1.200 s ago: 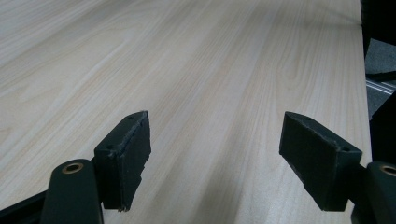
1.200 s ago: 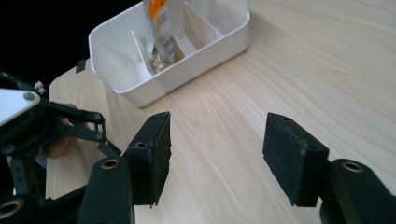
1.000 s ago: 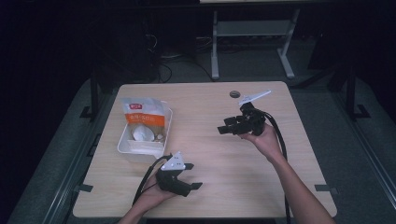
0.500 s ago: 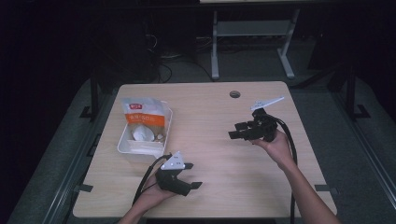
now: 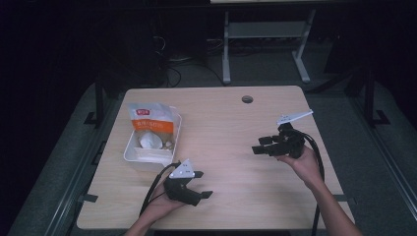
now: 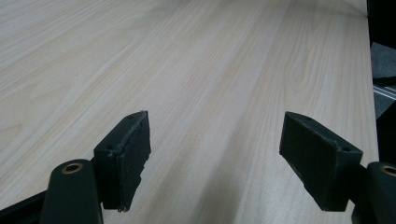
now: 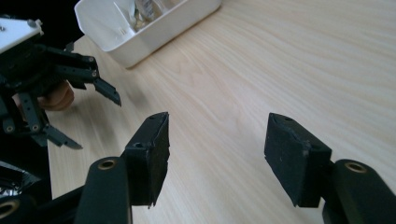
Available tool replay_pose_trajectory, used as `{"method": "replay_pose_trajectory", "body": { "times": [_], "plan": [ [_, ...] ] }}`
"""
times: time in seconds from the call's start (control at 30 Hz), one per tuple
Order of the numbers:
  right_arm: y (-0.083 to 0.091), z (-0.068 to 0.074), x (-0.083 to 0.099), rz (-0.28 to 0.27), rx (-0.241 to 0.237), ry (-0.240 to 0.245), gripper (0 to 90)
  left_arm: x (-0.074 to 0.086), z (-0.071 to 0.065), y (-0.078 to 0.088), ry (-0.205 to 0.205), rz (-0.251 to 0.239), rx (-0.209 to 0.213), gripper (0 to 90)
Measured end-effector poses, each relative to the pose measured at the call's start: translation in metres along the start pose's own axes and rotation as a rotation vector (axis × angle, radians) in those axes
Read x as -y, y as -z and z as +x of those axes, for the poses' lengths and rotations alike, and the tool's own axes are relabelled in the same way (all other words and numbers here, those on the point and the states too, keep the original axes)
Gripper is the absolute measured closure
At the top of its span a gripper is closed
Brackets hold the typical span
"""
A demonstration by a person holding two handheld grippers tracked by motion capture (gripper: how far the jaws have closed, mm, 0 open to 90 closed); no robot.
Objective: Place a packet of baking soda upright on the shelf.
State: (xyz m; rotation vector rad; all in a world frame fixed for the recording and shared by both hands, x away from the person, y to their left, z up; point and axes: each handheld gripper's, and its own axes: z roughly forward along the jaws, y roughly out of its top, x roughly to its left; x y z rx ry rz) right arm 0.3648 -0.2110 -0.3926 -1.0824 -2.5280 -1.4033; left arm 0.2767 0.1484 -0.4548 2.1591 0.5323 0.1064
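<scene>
My left gripper (image 5: 202, 185) rests low over the near left part of the wooden table (image 5: 223, 123), open, jaws pointing right. Its own view has the jaws wide apart (image 6: 212, 163) with only bare wood between them. At the right side of the table my right gripper (image 5: 259, 145) is held up in a hand, open, jaws pointing left. Nothing lies between its jaws (image 7: 217, 154) in its own view, and the left gripper (image 7: 88, 100) shows farther off. A white tray (image 5: 132, 152) at the left holds an orange-and-white bag (image 5: 150, 120) leaning at its far end and small white items.
A round cable hole (image 5: 247, 99) sits near the table's far edge. Cables trail from both grippers toward the near edge. A metal stand (image 5: 265, 34) is on the dark floor behind the table. The white tray (image 7: 140, 37) shows in the right gripper view.
My right gripper has moved to the right and nearer, sinking slightly. The left gripper has stayed where it was. Both stay open.
</scene>
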Motion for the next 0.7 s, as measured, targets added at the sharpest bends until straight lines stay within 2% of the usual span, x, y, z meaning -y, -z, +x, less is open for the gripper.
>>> {"method": "replay_pose_trajectory", "body": {
  "times": [0.7],
  "plan": [
    [0.015, 0.004, 0.048, 0.01, 0.014, -0.034, 35.5, -0.001, 0.0, -0.002, 0.007, -0.003, 0.006, 24.3]
  ]
}}
